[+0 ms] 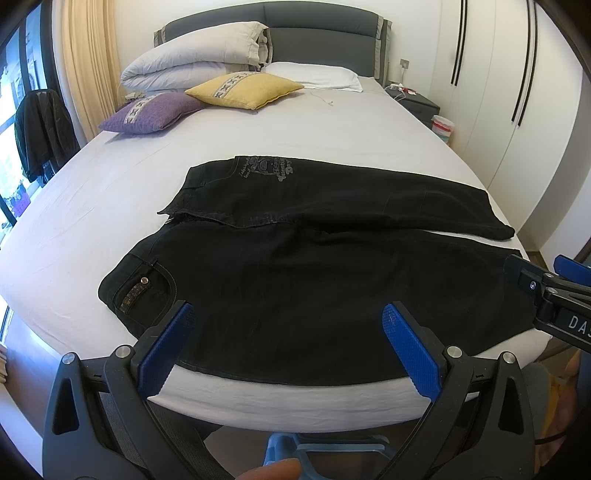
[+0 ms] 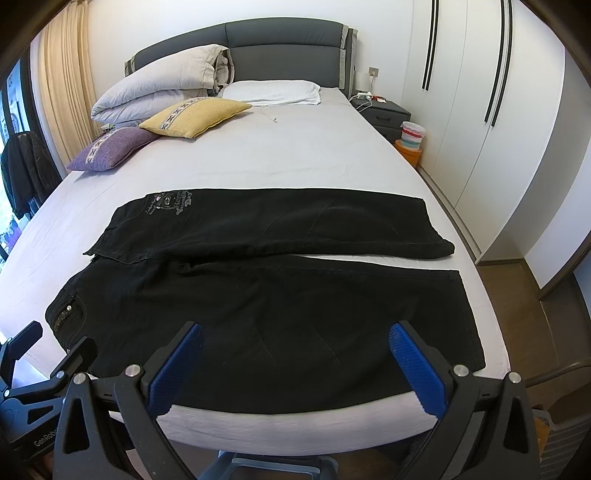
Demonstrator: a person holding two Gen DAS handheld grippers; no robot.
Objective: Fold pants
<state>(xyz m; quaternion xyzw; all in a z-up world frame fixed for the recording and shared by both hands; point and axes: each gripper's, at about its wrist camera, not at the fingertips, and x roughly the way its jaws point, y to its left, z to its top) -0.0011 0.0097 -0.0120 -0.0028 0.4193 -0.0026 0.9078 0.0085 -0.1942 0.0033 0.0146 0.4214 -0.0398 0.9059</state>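
Black pants lie spread flat across the foot of the bed, waist to the left, both legs running right; they also show in the right wrist view. A grey print marks the far leg near the waist. My left gripper is open and empty, above the near leg close to the bed's front edge. My right gripper is open and empty, above the near leg further right. The right gripper shows at the right edge of the left wrist view; the left one appears at the lower left of the right wrist view.
The white bed sheet stretches to a grey headboard. A folded duvet, a white pillow, a yellow cushion and a purple cushion lie at the head. A nightstand and wardrobe stand right.
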